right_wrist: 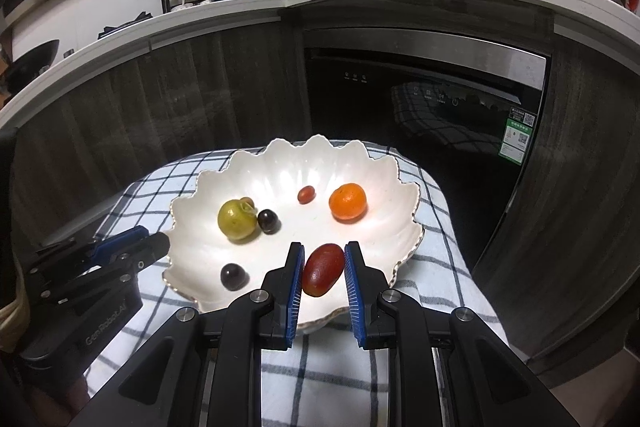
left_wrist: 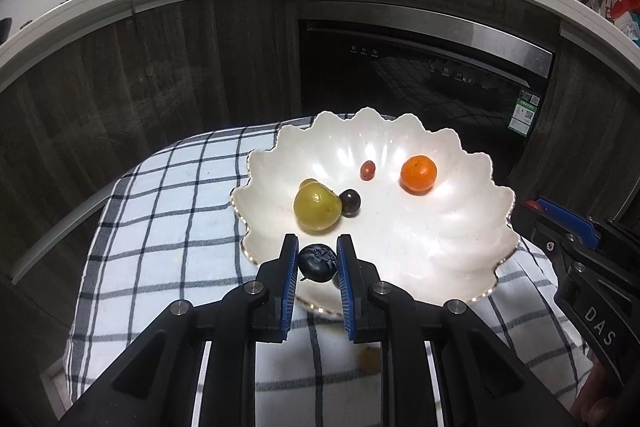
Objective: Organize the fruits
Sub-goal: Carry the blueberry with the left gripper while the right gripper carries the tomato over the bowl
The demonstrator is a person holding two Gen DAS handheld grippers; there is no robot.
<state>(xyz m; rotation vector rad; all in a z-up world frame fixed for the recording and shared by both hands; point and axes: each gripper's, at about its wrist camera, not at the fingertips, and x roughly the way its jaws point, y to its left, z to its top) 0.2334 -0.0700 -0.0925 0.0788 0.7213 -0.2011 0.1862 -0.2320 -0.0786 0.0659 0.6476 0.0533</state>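
The left gripper [left_wrist: 318, 263] is clamped on a small, round, dark blue-black fruit [left_wrist: 317, 262], held between its blue ribbed pads over the near rim of the white scalloped ceramic bowl [left_wrist: 460, 227]. The right gripper [right_wrist: 323, 269] is clamped on an oblong red fruit [right_wrist: 322, 270], likewise over the bowl's near edge.

Handling: both fruits appear light, smooth-skinned and soft. Grip across the widest girth with minimal pressure; excess force is likely to split the skin, and a smooth skin may slip.

Ahead of the left gripper lie a yellow-green round fruit [left_wrist: 317, 207] touching a dark round fruit [left_wrist: 349, 202]; further ahead, a small red fruit [left_wrist: 367, 169] and an orange citrus fruit [left_wrist: 418, 173]. These limit free landing space. The bowl rests on a blue-checked white cloth [left_wrist: 168, 211]. The two grippers work close beside each other; contact is possible.
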